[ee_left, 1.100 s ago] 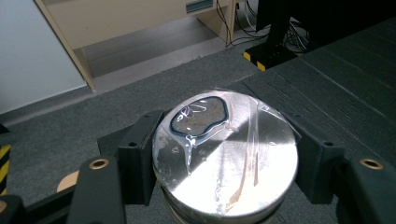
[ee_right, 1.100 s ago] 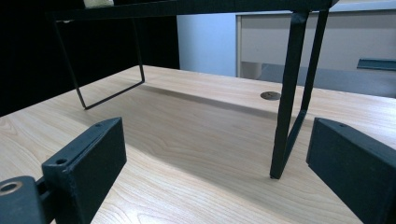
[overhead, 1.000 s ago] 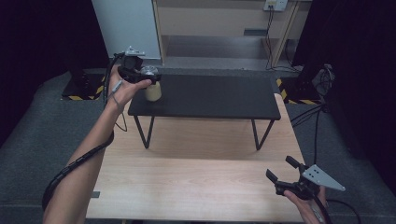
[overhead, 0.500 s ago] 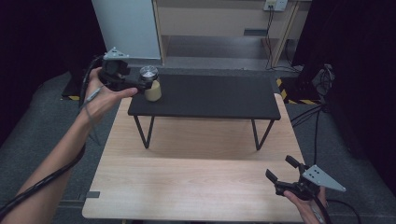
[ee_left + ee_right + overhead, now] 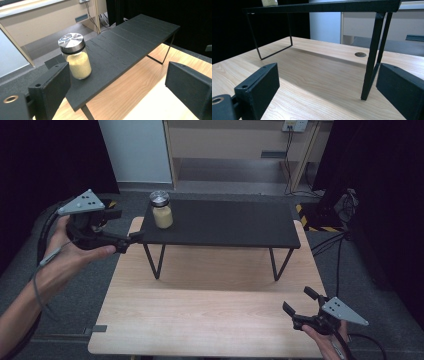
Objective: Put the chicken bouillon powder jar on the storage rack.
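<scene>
At the upper left of my left gripper view I see a clear glass jar (image 5: 77, 62) with a shiny brushed-metal lid (image 5: 71, 42), grainy yellow powder inside. The shelf (image 5: 125, 47) is matt black, rough-grained board; the table (image 5: 200, 315) is smooth pale wood.

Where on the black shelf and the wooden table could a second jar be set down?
The black shelf is bare from the jar at its left end across to its right end. The wooden table is bare in front of the shelf legs. Only the shelf's left end is occupied.
</scene>
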Demonstrator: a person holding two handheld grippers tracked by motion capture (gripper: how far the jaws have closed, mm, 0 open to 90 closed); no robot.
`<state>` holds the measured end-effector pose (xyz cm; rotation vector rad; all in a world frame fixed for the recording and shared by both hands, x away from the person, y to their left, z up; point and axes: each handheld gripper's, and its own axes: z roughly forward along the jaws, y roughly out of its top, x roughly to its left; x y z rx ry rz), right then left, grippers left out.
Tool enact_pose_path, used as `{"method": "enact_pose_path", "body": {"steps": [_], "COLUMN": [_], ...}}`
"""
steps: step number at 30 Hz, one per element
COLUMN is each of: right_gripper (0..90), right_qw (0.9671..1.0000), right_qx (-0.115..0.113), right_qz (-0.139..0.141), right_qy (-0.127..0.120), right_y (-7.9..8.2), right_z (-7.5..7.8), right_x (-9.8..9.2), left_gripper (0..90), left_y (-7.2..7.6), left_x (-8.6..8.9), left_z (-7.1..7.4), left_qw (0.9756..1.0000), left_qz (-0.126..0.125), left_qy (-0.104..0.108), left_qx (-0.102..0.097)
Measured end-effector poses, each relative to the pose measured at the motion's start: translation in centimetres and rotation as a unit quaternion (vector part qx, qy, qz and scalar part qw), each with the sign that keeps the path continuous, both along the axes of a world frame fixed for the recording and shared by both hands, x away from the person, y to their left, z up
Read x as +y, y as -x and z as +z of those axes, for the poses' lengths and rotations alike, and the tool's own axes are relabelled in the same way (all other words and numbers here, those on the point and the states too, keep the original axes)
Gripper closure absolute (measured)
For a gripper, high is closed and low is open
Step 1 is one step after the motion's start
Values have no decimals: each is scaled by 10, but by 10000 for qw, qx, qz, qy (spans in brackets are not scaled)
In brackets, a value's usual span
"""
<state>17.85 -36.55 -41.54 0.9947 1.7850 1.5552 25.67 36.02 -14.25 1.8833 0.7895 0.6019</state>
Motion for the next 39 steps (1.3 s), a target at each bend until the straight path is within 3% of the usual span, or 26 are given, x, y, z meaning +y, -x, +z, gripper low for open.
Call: {"method": "enact_pose_path", "body": {"steps": [9,39], "right_gripper": [49,49], "right_qw": [10000,10000], "right_qx": [-11,1], "right_qz": [9,11], "right_qy": [2,8], "right_y": [0,0], "right_z": [0,0], "right_x": [0,1], "left_gripper": [57,57], "left_y": [17,17], "left_x": [10,9], "left_z": [-8,-7], "left_qw": [9999,9998], "left_qz": [-27,-50], "left_qy": [101,124], "left_qx": [-43,-124]}}
